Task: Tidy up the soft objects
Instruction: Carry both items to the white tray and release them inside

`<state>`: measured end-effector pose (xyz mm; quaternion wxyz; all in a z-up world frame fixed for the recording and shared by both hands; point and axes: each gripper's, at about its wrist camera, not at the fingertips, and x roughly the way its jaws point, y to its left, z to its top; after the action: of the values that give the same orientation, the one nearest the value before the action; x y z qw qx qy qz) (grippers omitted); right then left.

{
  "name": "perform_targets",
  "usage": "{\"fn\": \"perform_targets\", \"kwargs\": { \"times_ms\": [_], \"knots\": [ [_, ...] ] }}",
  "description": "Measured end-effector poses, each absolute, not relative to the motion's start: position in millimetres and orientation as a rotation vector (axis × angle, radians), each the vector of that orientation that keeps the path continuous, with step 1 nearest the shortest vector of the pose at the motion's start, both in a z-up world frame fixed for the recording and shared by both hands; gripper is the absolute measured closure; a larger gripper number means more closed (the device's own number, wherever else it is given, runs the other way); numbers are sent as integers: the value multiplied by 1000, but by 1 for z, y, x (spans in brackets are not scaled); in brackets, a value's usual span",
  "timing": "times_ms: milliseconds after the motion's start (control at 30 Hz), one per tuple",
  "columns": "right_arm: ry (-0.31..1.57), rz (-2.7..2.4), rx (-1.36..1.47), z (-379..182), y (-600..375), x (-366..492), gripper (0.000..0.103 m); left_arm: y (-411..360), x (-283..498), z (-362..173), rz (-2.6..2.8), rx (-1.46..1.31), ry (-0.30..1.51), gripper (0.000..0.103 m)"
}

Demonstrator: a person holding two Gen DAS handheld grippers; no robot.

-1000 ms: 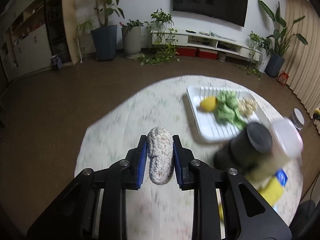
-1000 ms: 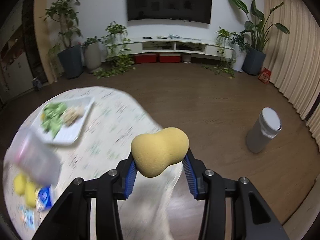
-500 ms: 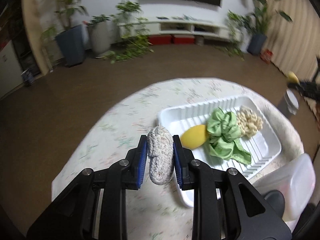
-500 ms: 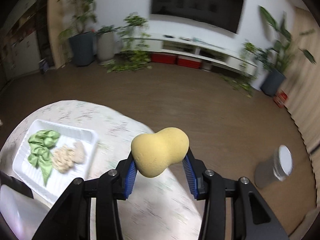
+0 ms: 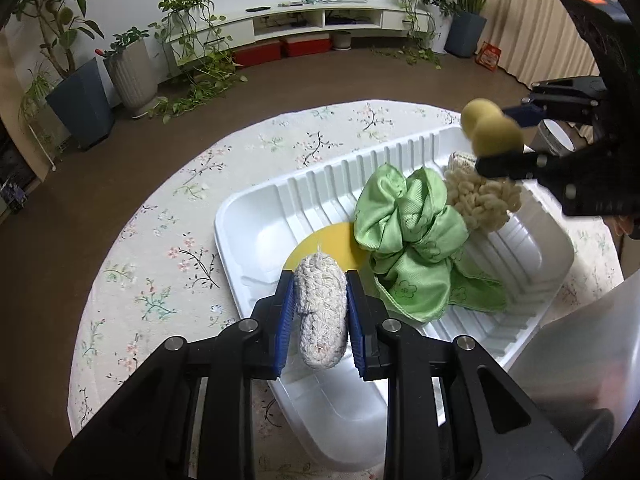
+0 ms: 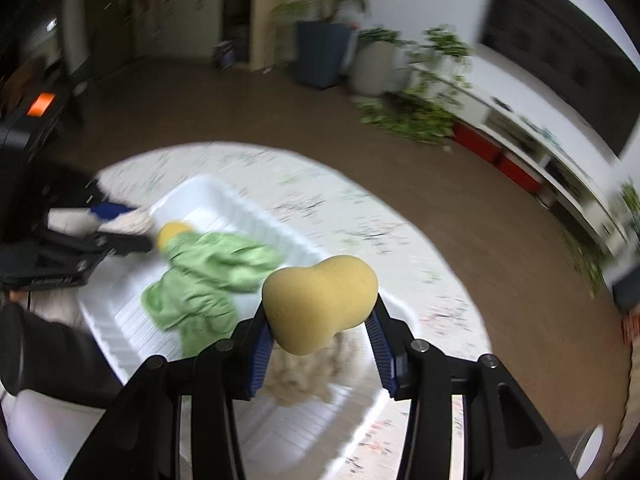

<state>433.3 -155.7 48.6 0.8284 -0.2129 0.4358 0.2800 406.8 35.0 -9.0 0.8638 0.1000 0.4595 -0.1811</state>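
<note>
The left gripper (image 5: pixel 320 312) is closed on a grey-white woven rope piece (image 5: pixel 321 314), which stands on end between the blue pads (image 5: pixel 285 320) and pokes out past their tips. It hangs over the near-left part of a white ribbed tray (image 5: pixel 256 232), just above a yellow round thing (image 5: pixel 332 242) lying in the tray.

The right gripper (image 6: pixel 318 336) is clamped on a tan, peanut-shaped sponge (image 6: pixel 320 300) that bulges out in front of its fingers. From the left camera that sponge (image 5: pixel 490 132) hovers over the tray's far-right end, above a cream knitted bundle (image 5: pixel 480 196).

Between the two grippers, a crumpled green cloth (image 5: pixel 416 240) fills the middle of the tray, touching the cream bundle on one side and overlapping the yellow thing on the other. The tray sits on a round surface covered in a floral cloth (image 5: pixel 160 248). A translucent plastic container (image 5: pixel 580 360) stands just beside the tray's near-right corner.
</note>
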Motion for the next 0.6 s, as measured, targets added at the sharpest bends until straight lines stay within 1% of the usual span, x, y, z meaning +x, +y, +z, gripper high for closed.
{"fn": "perform_targets", "kwargs": {
  "times_ms": [367, 533, 567, 600],
  "knots": [
    [983, 696, -530, 10, -140, 420, 55, 29, 406, -26, -380, 223, 985, 81],
    [983, 693, -525, 5, -140, 417, 51, 30, 402, -26, -368, 211, 979, 80],
    [981, 692, -524, 5, -140, 416, 50, 30, 402, -27, -365, 210, 980, 80],
    [979, 690, -522, 6, -140, 415, 49, 30, 401, -29, -363, 209, 984, 77]
  ]
}}
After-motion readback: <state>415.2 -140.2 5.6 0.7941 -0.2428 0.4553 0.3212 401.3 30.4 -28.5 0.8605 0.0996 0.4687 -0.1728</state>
